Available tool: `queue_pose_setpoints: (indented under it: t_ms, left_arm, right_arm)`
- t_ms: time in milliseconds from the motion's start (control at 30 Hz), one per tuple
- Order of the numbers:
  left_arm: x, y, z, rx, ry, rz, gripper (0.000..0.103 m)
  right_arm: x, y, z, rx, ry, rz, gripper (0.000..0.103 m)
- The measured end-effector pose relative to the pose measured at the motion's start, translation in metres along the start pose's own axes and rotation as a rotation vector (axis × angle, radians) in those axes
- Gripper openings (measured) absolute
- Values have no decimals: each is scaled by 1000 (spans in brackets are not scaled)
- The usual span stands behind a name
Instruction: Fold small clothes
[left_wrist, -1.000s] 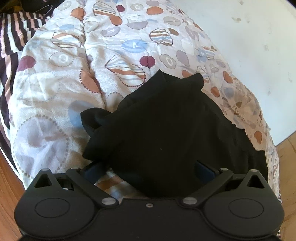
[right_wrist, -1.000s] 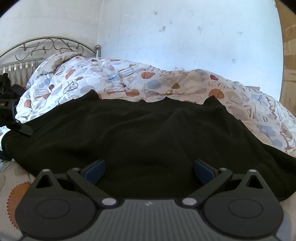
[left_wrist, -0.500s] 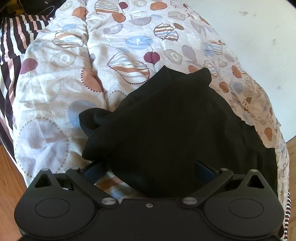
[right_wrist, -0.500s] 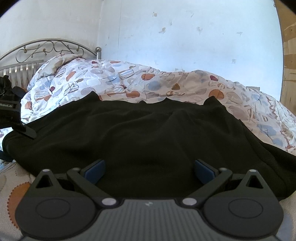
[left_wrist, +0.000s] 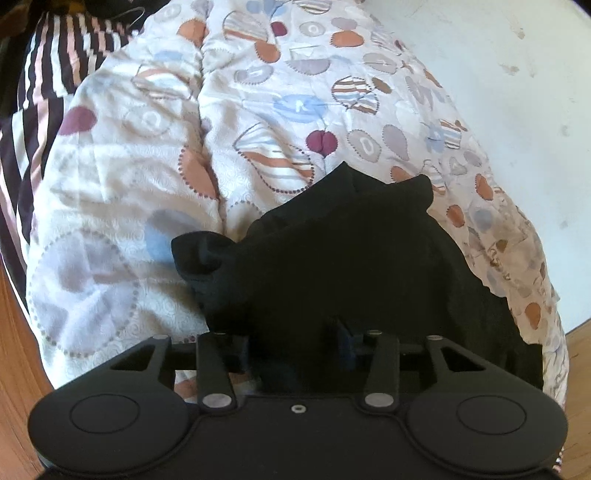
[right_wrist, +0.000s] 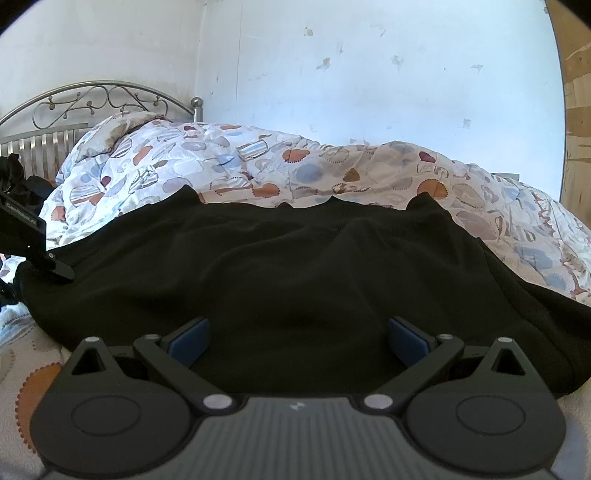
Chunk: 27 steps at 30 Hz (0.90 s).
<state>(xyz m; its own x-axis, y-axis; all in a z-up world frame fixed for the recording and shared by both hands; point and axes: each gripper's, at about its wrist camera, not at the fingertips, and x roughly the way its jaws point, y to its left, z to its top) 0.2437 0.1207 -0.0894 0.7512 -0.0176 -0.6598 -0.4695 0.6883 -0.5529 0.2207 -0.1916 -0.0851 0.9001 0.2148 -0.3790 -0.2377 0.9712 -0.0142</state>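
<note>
1. Left gripper: fingers closed, pinching near edge of black garment.
2. Right gripper: fingers spread wide, garment between them, ungripped.
3. Garment lies on patterned duvet on bed.
4. Metal headboard, wall behind.

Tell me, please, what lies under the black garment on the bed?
The black garment rests on the patterned duvet, which shows around it. Whatever lies directly beneath the cloth is covered.

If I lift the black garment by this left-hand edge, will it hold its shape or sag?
Likely sag: the black garment drapes in soft wrinkles over the quilt. Its bunched corner suggests limp fabric. The left gripper looks closed on its edge.
</note>
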Motion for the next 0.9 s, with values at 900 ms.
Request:
queue_pose_setpoints:
  t_ms: [900]
  left_arm:
    - [-23, -270, -84, 940, 25, -460, 13]
  right_arm:
    - [-152, -141, 10, 140, 65, -320, 103]
